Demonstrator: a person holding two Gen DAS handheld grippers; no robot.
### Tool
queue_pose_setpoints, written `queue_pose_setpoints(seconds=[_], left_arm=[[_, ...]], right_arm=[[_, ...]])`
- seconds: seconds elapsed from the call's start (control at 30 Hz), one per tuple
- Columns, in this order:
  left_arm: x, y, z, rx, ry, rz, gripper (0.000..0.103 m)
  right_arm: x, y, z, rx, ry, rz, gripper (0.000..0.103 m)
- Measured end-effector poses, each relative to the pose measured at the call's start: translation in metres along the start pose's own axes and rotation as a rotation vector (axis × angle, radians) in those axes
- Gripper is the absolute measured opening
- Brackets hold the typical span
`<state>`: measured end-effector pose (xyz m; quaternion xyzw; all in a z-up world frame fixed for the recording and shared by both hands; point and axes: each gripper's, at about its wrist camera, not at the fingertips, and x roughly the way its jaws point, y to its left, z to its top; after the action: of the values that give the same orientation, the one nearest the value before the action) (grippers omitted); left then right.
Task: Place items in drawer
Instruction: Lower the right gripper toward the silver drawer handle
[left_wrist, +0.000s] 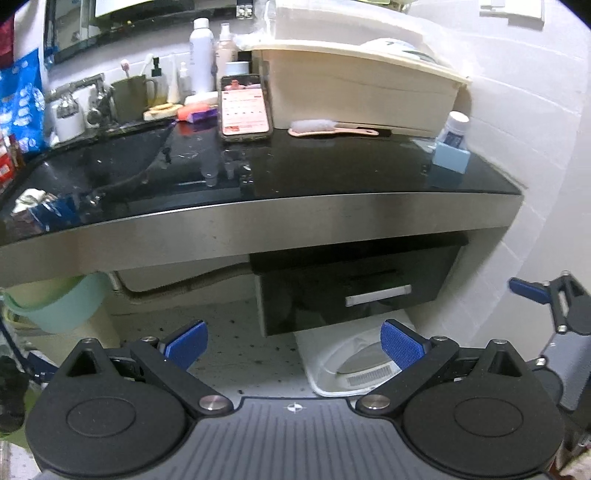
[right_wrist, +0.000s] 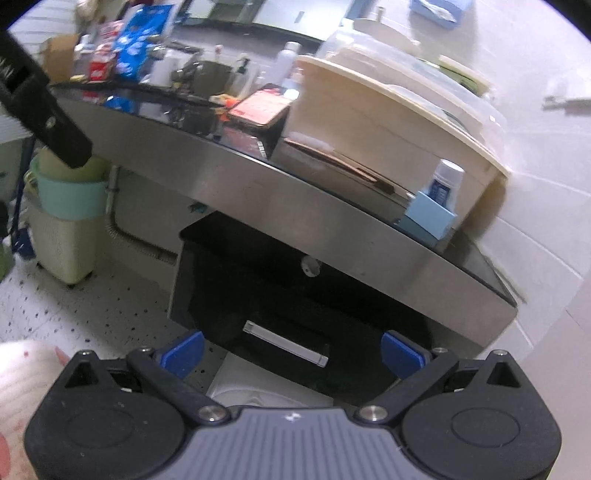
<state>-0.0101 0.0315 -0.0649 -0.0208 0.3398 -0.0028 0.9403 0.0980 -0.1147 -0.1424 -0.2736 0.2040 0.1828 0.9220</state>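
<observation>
Under counter, drawer (left_wrist: 354, 291) — black, glossy, seemingly closed

I've got the drawer (left_wrist: 354, 291) sitting under the counter's right end: glossy black front, one horizontal silver bar handle (left_wrist: 377, 295), fully shut. Up on the black top, a pink-handled brush with white bristles (left_wrist: 330, 127) lies flat along the foot of a cream tub. Near the right edge a white bottle with a blue label (left_wrist: 455, 129) stands upright in a light-blue holder (left_wrist: 451, 157).
</observation>
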Motion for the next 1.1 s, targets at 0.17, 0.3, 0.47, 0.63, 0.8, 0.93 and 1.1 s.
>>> queue_pose_setpoints(seconds=[0.17, 0.3, 0.47, 0.63, 0.8, 0.93, 1.1], left_arm=[[-0.007, 0.008, -0.010, -0.042, -0.119, -0.065, 0.101], [-0.008, 0.021, -0.014, -0.102, -0.123, -0.196, 0.102], [-0.001, 0.035, -0.012, -0.195, -0.037, -0.191, 0.102], [0.000, 0.029, -0.015, -0.101, -0.031, -0.069, 0.102], [-0.004, 0.028, -0.023, -0.084, -0.040, 0.005, 0.102], [-0.002, 0.029, -0.027, -0.032, -0.024, 0.055, 0.102], [-0.003, 0.026, -0.034, 0.045, -0.041, 0.136, 0.102]], right_arm=[[0.014, 0.009, 0.006, -0.083, -0.016, 0.026, 0.103], [0.010, 0.012, -0.010, -0.155, -0.022, 0.061, 0.103], [0.027, 0.016, -0.018, -0.271, -0.005, 0.099, 0.103], [0.047, 0.019, -0.023, -0.367, 0.029, 0.125, 0.103], [0.077, 0.025, -0.028, -0.458, 0.070, 0.168, 0.103], [0.111, 0.026, -0.031, -0.516, 0.125, 0.210, 0.103], [0.157, 0.040, -0.040, -0.652, 0.211, 0.242, 0.103]])
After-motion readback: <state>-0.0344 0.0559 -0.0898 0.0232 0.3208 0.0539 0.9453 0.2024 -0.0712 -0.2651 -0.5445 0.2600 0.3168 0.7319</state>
